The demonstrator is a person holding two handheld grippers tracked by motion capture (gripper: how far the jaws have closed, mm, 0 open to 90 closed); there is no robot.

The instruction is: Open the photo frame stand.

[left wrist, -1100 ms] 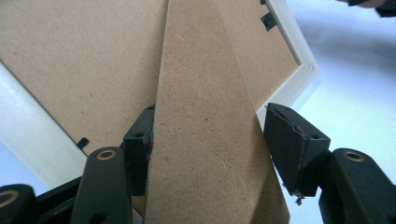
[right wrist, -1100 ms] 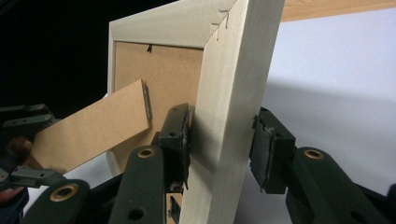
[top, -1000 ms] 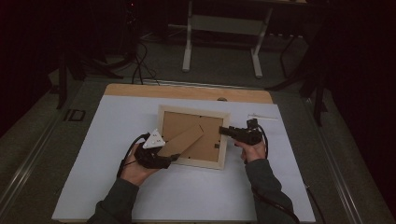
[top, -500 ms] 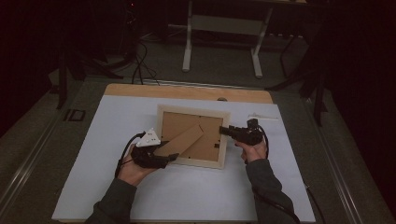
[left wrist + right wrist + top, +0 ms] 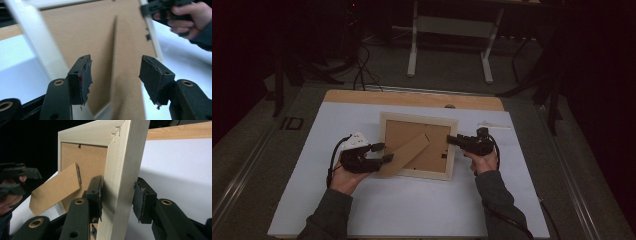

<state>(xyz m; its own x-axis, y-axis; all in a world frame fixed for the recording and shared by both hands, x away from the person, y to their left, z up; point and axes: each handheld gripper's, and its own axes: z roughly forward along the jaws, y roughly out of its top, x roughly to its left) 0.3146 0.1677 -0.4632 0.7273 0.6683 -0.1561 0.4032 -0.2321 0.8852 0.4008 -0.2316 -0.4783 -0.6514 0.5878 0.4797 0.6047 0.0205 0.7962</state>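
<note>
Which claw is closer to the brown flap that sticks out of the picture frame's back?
Left. The left gripper has the flap between its open jaws; the right gripper clamps the frame rail on the far side.

Setting: I log a dim lab or workshop; white-topped table (image 5: 422, 205), floor cables (image 5: 361, 70) far left, metal stand (image 5: 451, 30) beyond.

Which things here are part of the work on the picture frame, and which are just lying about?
In use:
- picture frame, face down
- its cardboard stand
- right gripper, clamped on the frame's side rail
- left gripper, open at the stand

Lying about:
- small white item on the table
- metal stand behind
</note>
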